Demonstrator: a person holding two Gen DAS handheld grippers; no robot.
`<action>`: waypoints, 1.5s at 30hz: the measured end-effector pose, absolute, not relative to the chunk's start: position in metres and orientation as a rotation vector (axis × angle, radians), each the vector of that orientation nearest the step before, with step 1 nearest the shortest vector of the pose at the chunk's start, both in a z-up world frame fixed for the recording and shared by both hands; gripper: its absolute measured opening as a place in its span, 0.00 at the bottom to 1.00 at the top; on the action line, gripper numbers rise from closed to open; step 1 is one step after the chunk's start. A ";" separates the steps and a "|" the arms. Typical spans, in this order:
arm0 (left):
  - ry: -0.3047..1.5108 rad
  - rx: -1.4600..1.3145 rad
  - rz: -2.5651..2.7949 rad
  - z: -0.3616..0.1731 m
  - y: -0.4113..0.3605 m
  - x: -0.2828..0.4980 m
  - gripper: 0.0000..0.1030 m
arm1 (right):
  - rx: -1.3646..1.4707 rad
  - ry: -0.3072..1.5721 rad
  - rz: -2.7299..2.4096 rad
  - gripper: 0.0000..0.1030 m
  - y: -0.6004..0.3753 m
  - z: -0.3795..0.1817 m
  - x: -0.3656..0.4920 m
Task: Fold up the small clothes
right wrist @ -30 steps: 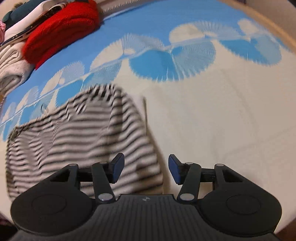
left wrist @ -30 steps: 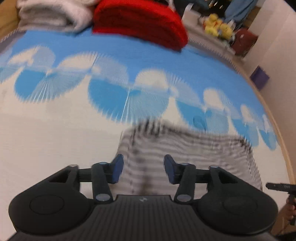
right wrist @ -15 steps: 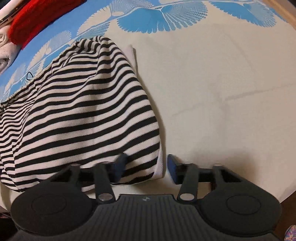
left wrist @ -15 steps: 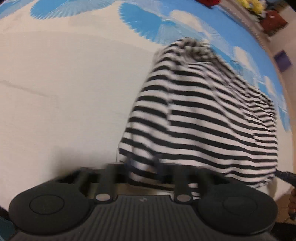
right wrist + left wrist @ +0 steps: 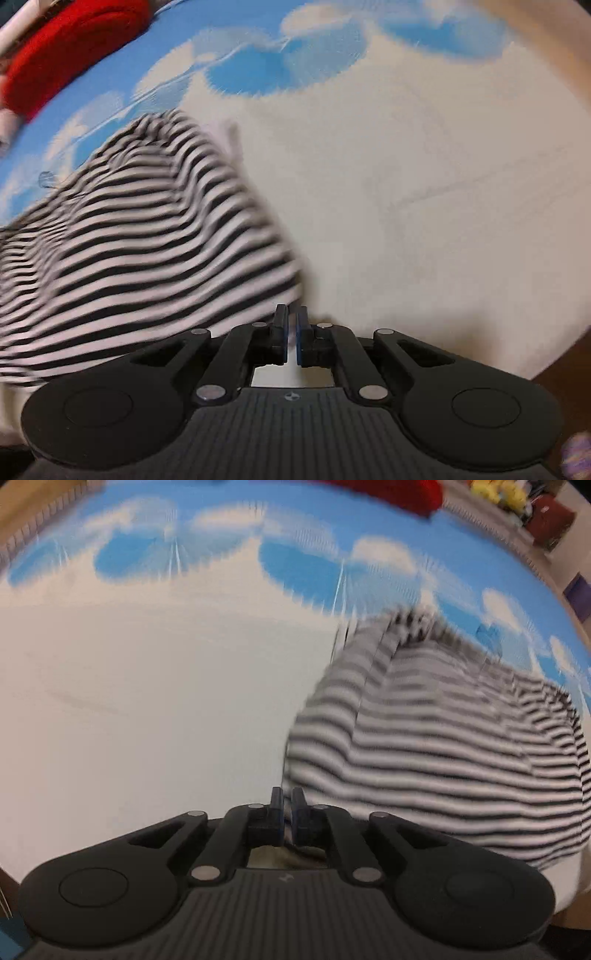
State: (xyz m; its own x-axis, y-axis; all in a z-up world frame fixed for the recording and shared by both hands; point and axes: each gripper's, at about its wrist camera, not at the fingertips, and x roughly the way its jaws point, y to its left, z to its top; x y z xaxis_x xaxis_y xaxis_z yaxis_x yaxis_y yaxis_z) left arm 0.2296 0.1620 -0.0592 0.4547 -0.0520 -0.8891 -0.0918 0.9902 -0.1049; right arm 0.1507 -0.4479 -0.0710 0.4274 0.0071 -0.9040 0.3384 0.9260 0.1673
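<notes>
Both grippers have gone from wide open to pinched within the last second. A second ago my jaws stood apart above the near hem of the striped garment point(image 5: 436, 746); half a second ago they were down at the hem with cloth between them.

Left gripper point(image 5: 287, 805): jaws nearly together, only a thin gap showing. Striped cloth runs up to the inner finger and a dark fold sits in the slot behind the pads, so I read this as clamped on the near left corner of the hem.

Right gripper point(image 5: 291, 325): jaws likewise drawn in to a thin slit. The garment's edge reaches the left finger. Pale fabric shows in the gap, but blur keeps me from being certain how much cloth is caught. Judged: holding the near right corner.

Garment location: on the blue-and-white patterned surface point(image 5: 424, 192), lying between my two grippers, bunched and humped in the middle, not flat. A red folded item point(image 5: 70, 55) sits well apart at the far edge.

Both views are motion-smeared, and the garment now rises steeper than half a second ago.

Meaning for the task: the grasp phase looks finished and the first fold can begin. Next move, as I judge it, is carrying the near hem over toward the far edge. Risk: a shallow right-hand bite slipping mid-carry.
</notes>
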 end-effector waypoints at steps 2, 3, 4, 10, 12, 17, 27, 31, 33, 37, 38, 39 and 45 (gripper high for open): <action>1.051 -0.147 -0.024 -0.051 0.155 0.227 0.09 | 0.299 0.999 -0.266 0.07 -0.451 -0.051 0.145; 1.056 -0.159 -0.060 -0.052 0.150 0.228 0.10 | 0.298 0.944 -0.264 0.07 -0.451 -0.043 0.142; 1.085 -0.185 -0.099 -0.056 0.147 0.230 0.15 | 0.301 0.894 -0.233 0.07 -0.449 -0.037 0.140; 1.290 -0.060 -0.077 -0.098 0.125 0.244 0.37 | 0.195 1.048 0.039 0.22 -0.405 -0.073 0.158; 1.257 -0.103 -0.055 -0.093 0.132 0.242 0.37 | 0.100 1.209 0.016 0.41 -0.397 -0.104 0.162; 1.020 -0.249 -0.054 -0.056 0.145 0.245 0.37 | 0.177 1.053 -0.048 0.44 -0.411 -0.079 0.166; 0.859 -0.141 -0.035 -0.046 0.081 0.299 0.63 | 0.174 0.757 -0.128 0.46 -0.399 -0.056 0.220; 0.845 -0.101 -0.012 -0.066 0.079 0.330 0.64 | 0.145 0.733 -0.165 0.49 -0.388 -0.061 0.247; 0.854 -0.107 -0.022 -0.073 0.079 0.342 0.64 | 0.148 0.744 -0.159 0.50 -0.385 -0.069 0.261; 0.855 -0.084 -0.023 -0.083 0.080 0.364 0.60 | 0.085 0.802 -0.129 0.50 -0.371 -0.089 0.290; 0.850 -0.075 -0.014 -0.085 0.081 0.369 0.49 | 0.075 0.820 -0.131 0.43 -0.369 -0.096 0.298; 0.848 -0.070 -0.004 -0.087 0.082 0.373 0.41 | 0.084 0.829 -0.126 0.13 -0.368 -0.100 0.304; 0.905 -0.072 0.111 -0.108 0.095 0.402 0.23 | 0.139 0.771 -0.196 0.02 -0.368 -0.100 0.327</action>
